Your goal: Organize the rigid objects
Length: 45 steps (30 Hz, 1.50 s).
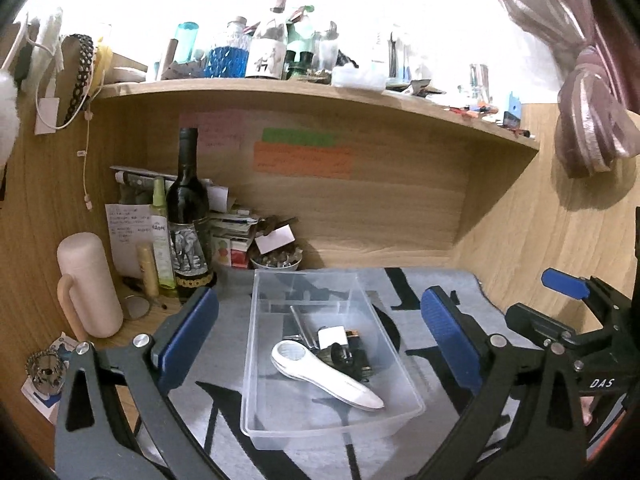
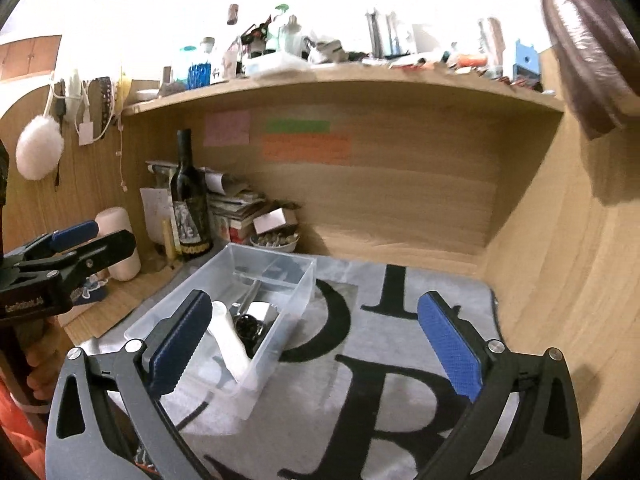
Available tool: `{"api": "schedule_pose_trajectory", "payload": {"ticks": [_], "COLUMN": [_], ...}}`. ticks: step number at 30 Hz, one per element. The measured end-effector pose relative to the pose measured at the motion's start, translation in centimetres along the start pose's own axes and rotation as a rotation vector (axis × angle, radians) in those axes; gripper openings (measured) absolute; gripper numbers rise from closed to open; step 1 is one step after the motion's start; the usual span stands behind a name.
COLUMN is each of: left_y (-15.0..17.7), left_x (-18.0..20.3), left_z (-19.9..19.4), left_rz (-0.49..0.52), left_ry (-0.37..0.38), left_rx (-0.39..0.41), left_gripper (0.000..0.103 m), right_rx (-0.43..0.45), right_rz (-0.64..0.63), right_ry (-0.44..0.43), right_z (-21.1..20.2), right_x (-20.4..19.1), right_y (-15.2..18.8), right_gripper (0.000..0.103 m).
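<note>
A clear plastic bin [image 1: 256,360] stands on a grey mat with black letters [image 2: 400,360]. In the bin lie a white wand-shaped device with a round lens end [image 1: 320,376], a small white cube [image 1: 332,336], a metal rod and some dark items. My left gripper [image 1: 320,296] is open, held above and in front of the bin, with nothing between its blue pads. My right gripper [image 2: 316,300] is open too and empty, to the right of the bin [image 2: 272,344], over the mat. The white device [image 2: 228,336] shows beside its left pad.
A dark wine bottle [image 1: 188,216], a pink flask [image 1: 88,288], spray bottles, stacked papers and a small bowl [image 1: 276,262] crowd the desk's back left corner. A cluttered wooden shelf [image 1: 320,92] runs overhead. A wooden side panel [image 2: 560,280] closes the right.
</note>
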<state>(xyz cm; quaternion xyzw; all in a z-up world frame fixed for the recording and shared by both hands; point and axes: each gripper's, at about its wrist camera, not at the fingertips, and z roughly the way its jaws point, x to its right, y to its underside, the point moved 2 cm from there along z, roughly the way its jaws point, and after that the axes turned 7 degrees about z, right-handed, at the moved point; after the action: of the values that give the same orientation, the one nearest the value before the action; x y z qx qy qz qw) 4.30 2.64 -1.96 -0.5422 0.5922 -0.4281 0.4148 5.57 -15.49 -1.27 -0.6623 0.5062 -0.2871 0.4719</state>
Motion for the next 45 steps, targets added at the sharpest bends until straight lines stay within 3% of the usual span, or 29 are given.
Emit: {"api": "schedule_pose_trajectory", "payload": {"ticks": [12,45], "left_y": [-0.2,0.0], "left_x": [1.2,1.7], "left_z": [-1.5,-1.7], "left_rz": [0.040,0.048], "left_ry": [0.006,0.010], "left_rx": [0.049,0.056], "left_gripper": [0.103,0.103], "right_rx": [0.038,0.050], "right_rz": [0.008,0.006], "right_ry": [0.026,0.028], "right_z": [-1.7,-2.1], "right_x": [0.3,-0.8], "right_y": [-0.1,0.0], "right_gripper": [0.103,0.103]}}
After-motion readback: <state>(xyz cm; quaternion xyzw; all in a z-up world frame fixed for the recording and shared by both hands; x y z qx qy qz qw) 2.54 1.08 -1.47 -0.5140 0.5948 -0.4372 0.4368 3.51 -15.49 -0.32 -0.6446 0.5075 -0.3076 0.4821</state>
